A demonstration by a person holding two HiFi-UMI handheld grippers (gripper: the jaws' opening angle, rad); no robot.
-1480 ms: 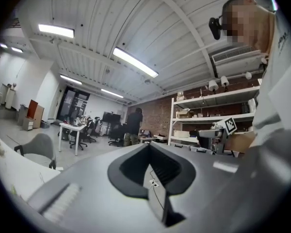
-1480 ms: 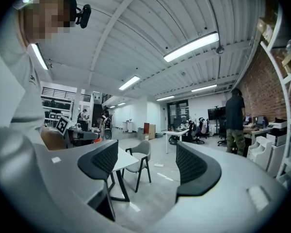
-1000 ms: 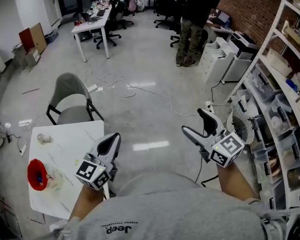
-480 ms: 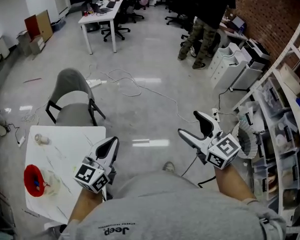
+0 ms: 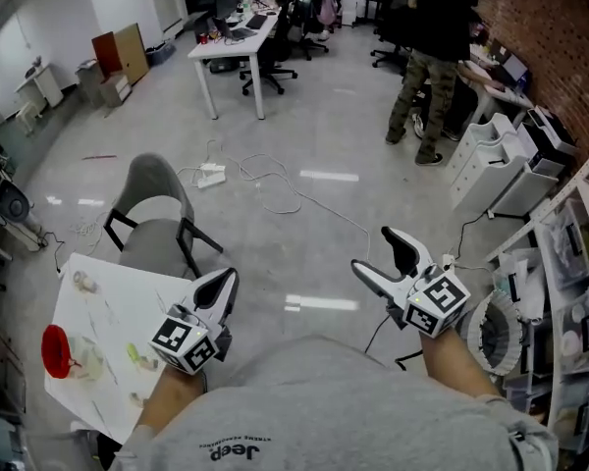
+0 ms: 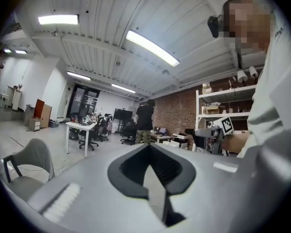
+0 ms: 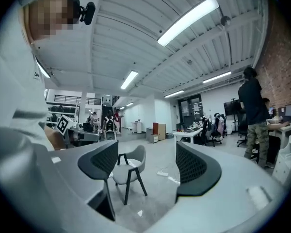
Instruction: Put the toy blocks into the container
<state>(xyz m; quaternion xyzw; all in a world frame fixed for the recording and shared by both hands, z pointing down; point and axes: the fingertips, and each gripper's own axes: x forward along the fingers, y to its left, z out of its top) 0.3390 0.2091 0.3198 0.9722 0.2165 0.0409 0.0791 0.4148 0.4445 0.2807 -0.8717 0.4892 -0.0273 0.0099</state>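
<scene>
While the head camera has swung over the last second, the white table has slid toward the lower left and now lies skewed, with the grey chair beyond it. Both tools hang at the person's waist, well apart from the table: the left gripper pressed together on nothing, the right gripper spread wide and empty. The red container sits near the table's left edge, with small pieces, probably blocks, loose beside it. No pickup has begun, I judge.

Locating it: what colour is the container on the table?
The container is red; best in head view.
</scene>
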